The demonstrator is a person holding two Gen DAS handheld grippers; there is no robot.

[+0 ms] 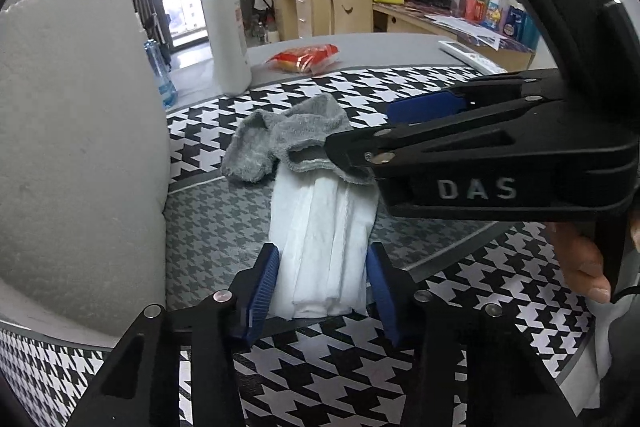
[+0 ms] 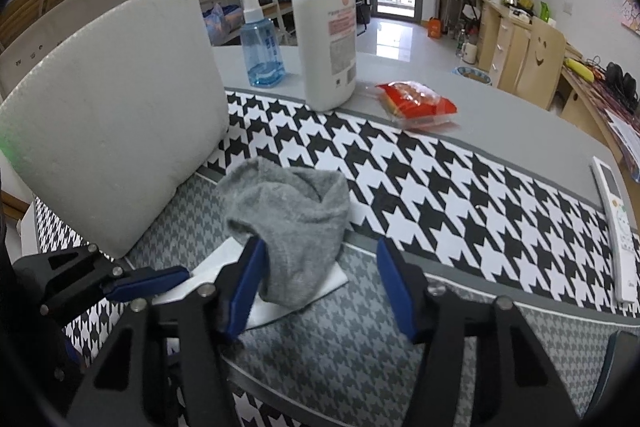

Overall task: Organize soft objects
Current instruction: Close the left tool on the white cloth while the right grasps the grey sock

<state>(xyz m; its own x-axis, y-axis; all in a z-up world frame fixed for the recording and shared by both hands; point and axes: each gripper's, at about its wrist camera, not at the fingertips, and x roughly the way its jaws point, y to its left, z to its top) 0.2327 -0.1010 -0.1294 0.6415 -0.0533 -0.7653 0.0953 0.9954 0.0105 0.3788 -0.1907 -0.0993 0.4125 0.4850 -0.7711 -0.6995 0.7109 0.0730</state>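
A grey sock (image 1: 280, 139) lies crumpled on the far end of a folded white cloth (image 1: 324, 247) on the houndstooth mat (image 1: 360, 367). My left gripper (image 1: 322, 291) is open, its blue pads on either side of the cloth's near end. My right gripper (image 2: 320, 287) is open just over the sock (image 2: 296, 227); its left pad touches the sock's edge. In the left wrist view the right gripper (image 1: 384, 131) comes in from the right above the sock. The white cloth (image 2: 280, 303) peeks out under the sock. The left gripper's fingertips (image 2: 148, 283) show at lower left.
A white foam block (image 1: 72, 147) stands at the left. A white pump bottle (image 2: 326, 27), a blue spray bottle (image 2: 262, 43) and a red snack packet (image 2: 416, 103) sit behind on the grey table (image 2: 520, 135). A white remote (image 2: 616, 227) lies at right.
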